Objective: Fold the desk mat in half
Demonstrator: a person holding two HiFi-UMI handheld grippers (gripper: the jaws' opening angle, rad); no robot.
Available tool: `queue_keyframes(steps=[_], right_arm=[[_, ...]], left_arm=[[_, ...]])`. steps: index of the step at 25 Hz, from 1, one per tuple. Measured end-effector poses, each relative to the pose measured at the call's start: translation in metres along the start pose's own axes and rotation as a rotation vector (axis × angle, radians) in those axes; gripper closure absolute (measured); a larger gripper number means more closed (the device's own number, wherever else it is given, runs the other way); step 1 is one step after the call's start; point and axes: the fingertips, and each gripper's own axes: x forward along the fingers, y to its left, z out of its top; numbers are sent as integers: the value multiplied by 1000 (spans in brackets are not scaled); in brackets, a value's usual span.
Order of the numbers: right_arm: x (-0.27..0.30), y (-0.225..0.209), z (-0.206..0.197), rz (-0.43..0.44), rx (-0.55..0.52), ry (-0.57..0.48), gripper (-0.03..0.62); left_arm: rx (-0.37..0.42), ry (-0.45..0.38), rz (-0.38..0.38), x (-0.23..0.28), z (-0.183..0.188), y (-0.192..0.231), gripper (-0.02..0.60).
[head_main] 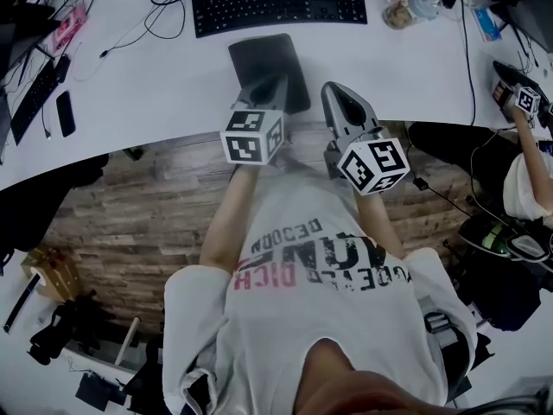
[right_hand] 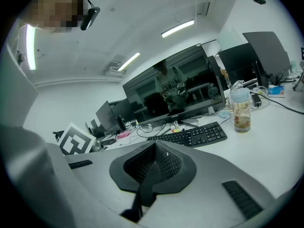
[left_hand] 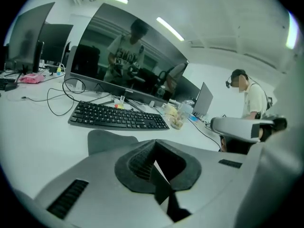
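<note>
The dark grey desk mat [head_main: 259, 57] lies flat on the white desk [head_main: 155, 85], just in front of the keyboard. My left gripper [head_main: 275, 83] hovers over the mat's near right part with its jaws shut and nothing between them. From the left gripper view, a corner of the mat [left_hand: 107, 139] shows past the left gripper [left_hand: 154, 151]. My right gripper [head_main: 339, 93] is held at the desk's front edge, just right of the mat, also shut and empty. The right gripper [right_hand: 154, 151] hides the mat in its own view.
A black keyboard [head_main: 278, 7] lies behind the mat, with cables [head_main: 164, 11] to its left and a clear bottle [right_hand: 241, 109] to its right. A phone [head_main: 65, 113] lies at the left. A monitor [right_hand: 175, 91] stands at the back. Another person [head_main: 527, 171] sits at the right.
</note>
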Motion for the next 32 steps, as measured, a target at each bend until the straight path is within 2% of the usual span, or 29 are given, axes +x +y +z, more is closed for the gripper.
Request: queue_keyframes(steps=[6,24,32], right_arm=[[4,5,9,-10,-18,-27,597],[19,61,52,-9,-57,-130,597],[18,83,75,-9,-78,-189,597]], left_arm=[[54,-84,12,-21,31,5,578],[128,-279,-11,-101,112,26,578],[141,-322,-26,-132,125,30,578]])
